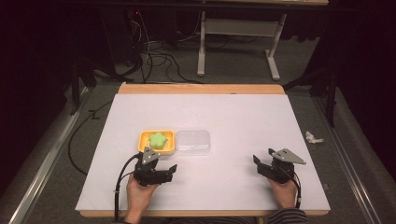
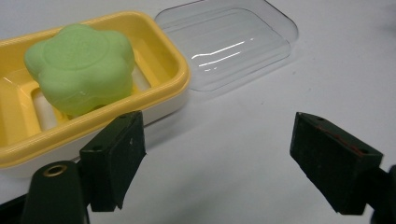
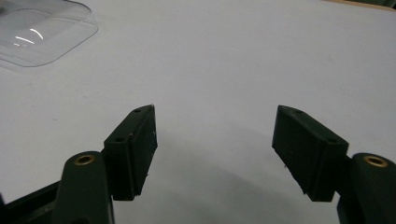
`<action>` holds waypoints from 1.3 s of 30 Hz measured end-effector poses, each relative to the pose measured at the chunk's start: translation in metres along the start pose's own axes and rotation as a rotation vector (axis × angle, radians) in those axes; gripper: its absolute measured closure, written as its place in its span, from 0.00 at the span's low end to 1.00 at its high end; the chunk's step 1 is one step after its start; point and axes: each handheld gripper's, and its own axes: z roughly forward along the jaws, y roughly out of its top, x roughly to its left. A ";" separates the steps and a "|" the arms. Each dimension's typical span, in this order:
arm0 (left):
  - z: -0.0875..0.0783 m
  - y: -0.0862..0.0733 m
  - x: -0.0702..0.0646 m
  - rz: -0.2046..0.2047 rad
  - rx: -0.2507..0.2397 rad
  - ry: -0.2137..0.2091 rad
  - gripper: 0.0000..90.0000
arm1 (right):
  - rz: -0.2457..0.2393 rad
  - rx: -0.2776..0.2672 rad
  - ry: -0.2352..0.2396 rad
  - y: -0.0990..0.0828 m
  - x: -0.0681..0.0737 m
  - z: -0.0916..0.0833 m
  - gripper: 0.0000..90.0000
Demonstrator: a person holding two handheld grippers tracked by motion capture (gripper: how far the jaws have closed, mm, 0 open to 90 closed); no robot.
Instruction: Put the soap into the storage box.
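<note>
On the white table (image 1: 233, 116) the green flower-shaped soap (image 2: 79, 65) sits in its yellow plastic dish (image 2: 175, 60), the clear lid (image 2: 229, 42) touching alongside, and both the left gripper (image 2: 217, 158) and right gripper (image 3: 215, 149) gape wide and empty, so the likely lid pickup wants a shallow rim pinch.

A white-topped bench (image 1: 243, 116) carries 2 things side by side near its middle: a yellow soap dish (image 1: 157, 142), and, apparently touching it, a clear lid (image 1: 193, 141).
</note>
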 end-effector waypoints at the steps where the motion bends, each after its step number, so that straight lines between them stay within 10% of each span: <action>1: 0.001 -0.001 0.000 0.005 0.003 0.002 0.21 | 0.001 0.001 0.000 0.000 0.000 0.000 0.35; 39: 0.022 -0.016 0.009 0.008 0.018 0.025 0.21 | 0.001 0.001 0.002 0.000 0.000 0.000 0.35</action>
